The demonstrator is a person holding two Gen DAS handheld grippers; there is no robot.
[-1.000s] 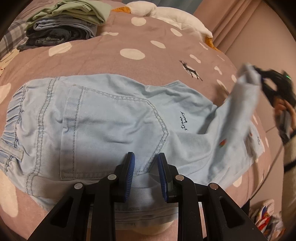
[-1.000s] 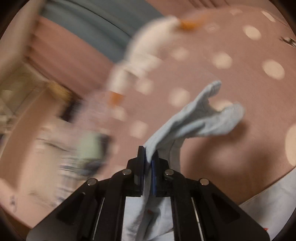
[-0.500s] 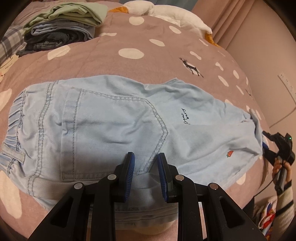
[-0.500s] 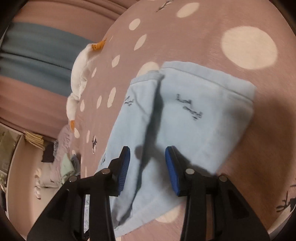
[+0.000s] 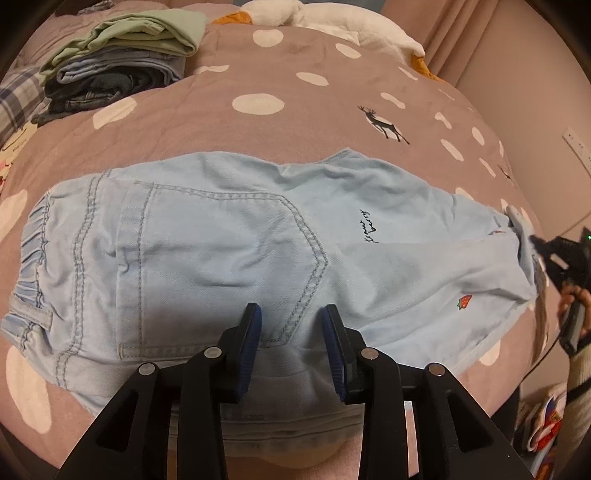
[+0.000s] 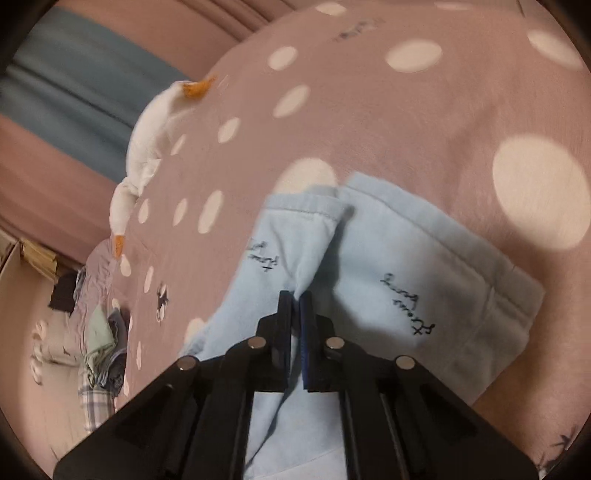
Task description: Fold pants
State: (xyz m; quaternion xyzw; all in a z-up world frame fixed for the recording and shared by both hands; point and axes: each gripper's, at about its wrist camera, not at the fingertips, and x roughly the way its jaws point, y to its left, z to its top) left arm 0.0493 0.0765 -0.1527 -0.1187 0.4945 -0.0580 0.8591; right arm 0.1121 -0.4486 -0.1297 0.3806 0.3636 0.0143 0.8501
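Right gripper [image 6: 295,295] is clamped on a pinched ridge of cloth near the leg hems of the light blue pants [image 5: 229,243], while the left gripper [image 5: 291,325], jaws opening and pressing on nothing, hovers over their back pocket. Those pants lie flat on a pink polka-dot bedspread [image 5: 303,122], well apart from a stack of folded clothes [image 5: 122,62] and a white plush goose [image 6: 147,147].

1. The pants [image 5: 229,251] lie flat across the bedspread [image 5: 295,122], waistband at the left.
2. A stack of folded clothes [image 5: 118,66] sits behind them, far left.
3. A plush toy [image 5: 332,18] lies along the far edge.
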